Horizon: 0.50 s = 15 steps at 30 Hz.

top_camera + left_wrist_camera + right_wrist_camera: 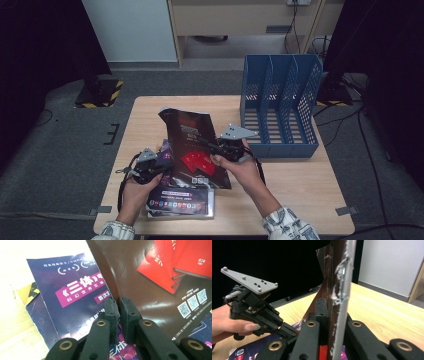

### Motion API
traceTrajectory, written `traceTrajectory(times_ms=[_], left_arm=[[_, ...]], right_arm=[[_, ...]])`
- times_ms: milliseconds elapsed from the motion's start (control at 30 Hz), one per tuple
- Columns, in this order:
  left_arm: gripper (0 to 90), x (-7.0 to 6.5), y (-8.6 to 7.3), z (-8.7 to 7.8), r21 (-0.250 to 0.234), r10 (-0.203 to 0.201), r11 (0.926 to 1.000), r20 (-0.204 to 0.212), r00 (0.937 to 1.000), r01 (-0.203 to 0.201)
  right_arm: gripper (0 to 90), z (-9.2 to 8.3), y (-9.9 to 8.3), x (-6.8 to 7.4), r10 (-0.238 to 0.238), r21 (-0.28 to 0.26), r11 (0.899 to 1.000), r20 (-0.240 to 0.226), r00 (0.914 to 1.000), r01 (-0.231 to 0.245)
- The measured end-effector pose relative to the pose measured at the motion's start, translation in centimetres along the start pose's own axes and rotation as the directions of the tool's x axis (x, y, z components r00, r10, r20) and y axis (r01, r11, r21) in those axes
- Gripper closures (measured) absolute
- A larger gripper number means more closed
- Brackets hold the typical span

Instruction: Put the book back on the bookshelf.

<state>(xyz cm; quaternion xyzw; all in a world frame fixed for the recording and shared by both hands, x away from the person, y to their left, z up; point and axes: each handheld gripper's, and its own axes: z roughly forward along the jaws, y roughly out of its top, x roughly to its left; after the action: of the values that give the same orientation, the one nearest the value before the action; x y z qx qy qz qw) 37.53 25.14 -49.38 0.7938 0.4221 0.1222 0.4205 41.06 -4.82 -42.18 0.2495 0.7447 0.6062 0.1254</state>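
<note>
Near the table's [300, 190] front edge, a purple booklet [181, 201] lying flat. Just beyond, a dark brown magazine [192, 140] with red books on its cover, raised off the stack, pinched at its left edge by the left gripper [162, 162], clamped at its right edge by the right gripper [212, 146]. Toward the far right corner, a blue file rack [280, 102].

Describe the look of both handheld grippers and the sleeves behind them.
Both the left gripper and the right gripper are black, each topped by a grey three-cornered plate and trailing a black cable. Their jaws are black bars with brass-coloured rivets. The person's sleeves are pale fabric with a dark pattern.
</note>
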Motion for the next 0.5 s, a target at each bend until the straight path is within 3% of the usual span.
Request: traceTrajectory(times_ms=[167, 500], left_arm=[[85.4, 0.09, 0.12, -0.46, -0.026, -0.003, 0.9996, -0.017, 0.9998, 0.003], [85.8, 0.0, 0.3, -0.66, -0.022, 0.024, 0.9995, -0.03, 0.9992, -0.025]], right_arm=[[85.0, -0.24, 0.24, 0.06, 0.006, -0.009, 1.0, -0.007, 1.0, -0.007], [83.4, -0.38, 0.41, 0.23, 0.008, -0.015, 1.0, -0.043, 0.999, -0.009]])
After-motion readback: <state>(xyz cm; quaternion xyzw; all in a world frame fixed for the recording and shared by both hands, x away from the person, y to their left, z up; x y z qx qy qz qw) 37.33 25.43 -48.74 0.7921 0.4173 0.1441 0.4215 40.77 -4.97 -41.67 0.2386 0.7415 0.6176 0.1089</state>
